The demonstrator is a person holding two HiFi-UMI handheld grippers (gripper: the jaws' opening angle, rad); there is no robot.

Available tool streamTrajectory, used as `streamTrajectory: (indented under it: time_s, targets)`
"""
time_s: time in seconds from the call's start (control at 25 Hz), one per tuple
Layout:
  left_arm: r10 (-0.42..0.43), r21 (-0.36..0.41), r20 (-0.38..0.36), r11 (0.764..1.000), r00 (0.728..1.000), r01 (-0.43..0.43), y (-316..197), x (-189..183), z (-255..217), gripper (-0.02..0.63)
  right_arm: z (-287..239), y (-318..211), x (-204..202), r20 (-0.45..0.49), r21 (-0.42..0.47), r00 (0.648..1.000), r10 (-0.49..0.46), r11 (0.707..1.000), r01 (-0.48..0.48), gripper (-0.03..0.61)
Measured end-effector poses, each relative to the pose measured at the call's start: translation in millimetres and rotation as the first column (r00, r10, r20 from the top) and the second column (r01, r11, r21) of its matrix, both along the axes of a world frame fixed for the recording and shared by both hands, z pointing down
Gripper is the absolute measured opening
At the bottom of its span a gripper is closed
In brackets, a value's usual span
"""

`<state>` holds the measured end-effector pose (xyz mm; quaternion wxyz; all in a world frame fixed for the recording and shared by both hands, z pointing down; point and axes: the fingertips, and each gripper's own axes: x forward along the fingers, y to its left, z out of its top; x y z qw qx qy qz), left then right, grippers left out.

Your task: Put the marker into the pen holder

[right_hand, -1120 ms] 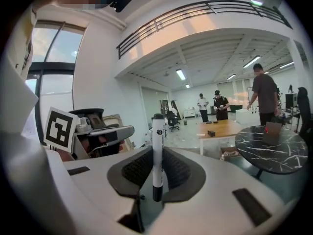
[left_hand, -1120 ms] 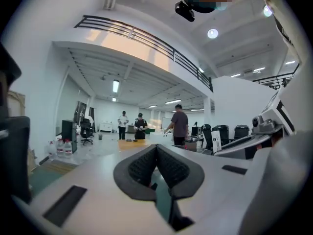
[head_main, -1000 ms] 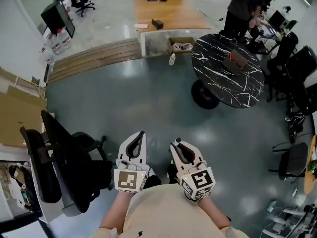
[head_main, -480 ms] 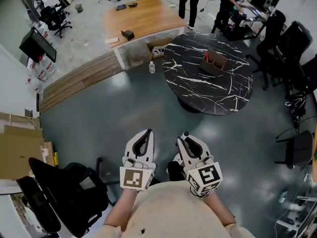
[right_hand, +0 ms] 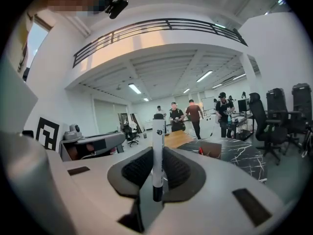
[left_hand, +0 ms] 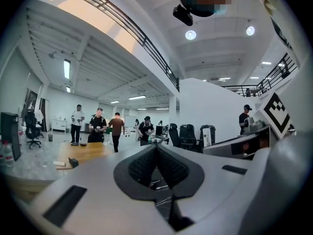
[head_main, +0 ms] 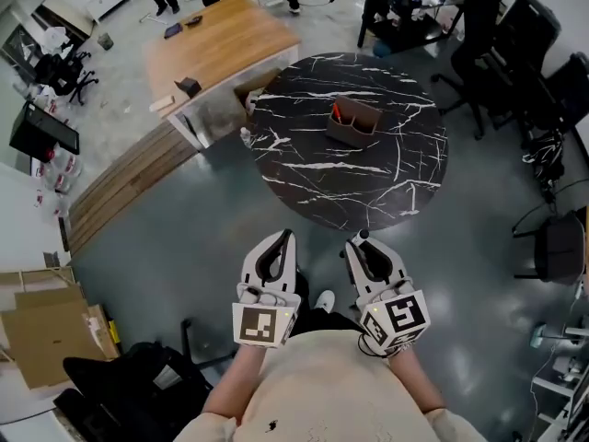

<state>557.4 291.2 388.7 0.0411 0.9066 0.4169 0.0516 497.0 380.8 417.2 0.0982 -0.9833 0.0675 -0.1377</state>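
A brown pen holder (head_main: 353, 122) with something red in it stands near the middle of a round black marble table (head_main: 304, 168). The same pen holder (right_hand: 211, 149) shows far off in the right gripper view. My right gripper (head_main: 362, 243) is shut on a white marker (right_hand: 158, 148) with a black cap, held upright between the pads. In the head view the marker (head_main: 363, 236) pokes out at the jaw tips. My left gripper (head_main: 282, 238) is shut with nothing in it, its pads (left_hand: 146, 166) pressed together. Both grippers are held close to my body, short of the table's near edge.
A wooden desk (head_main: 216, 49) stands beyond the table at the upper left, with several people behind it. Black office chairs (head_main: 520, 35) line the right side. Cardboard boxes (head_main: 46, 325) and a black chair (head_main: 120, 385) are at the lower left. Grey floor (head_main: 166, 247) lies between me and the table.
The table and pen holder have shifted left and nearer in the head view as I walk towards them. Both grippers keep their pose in front of my body, the marker still held.
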Motion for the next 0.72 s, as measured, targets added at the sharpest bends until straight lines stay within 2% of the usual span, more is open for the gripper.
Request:
streamTrajectory:
  time_s: [0.16, 0.36, 0.6, 0.72]
  targets:
    - [0.069, 0.029, 0.025, 0.997, 0.997, -0.069, 49, 46, 25, 0.008, 17, 55, 43, 0.024, -0.022, 0.997, 0.075, 0.997, -0.074, 0.078]
    - [0.130, -0.021, 0.039, 0.991, 0.991, -0.129, 110, 124, 31, 0.008, 25, 106, 115, 0.042, -0.050, 0.988, 0.150, 0.988, -0.148, 0.078]
    - [0.219, -0.023, 0.060, 0.976, 0.974, -0.218, 161, 202, 41, 0.008, 34, 158, 208, 0.009, -0.156, 0.987, 0.158, 0.976, -0.155, 0.078]
    - [0.228, -0.030, 0.075, 0.974, 0.971, -0.226, 179, 229, 49, 0.008, 44, 184, 243, 0.014, -0.198, 0.986, 0.163, 0.968, -0.157, 0.078]
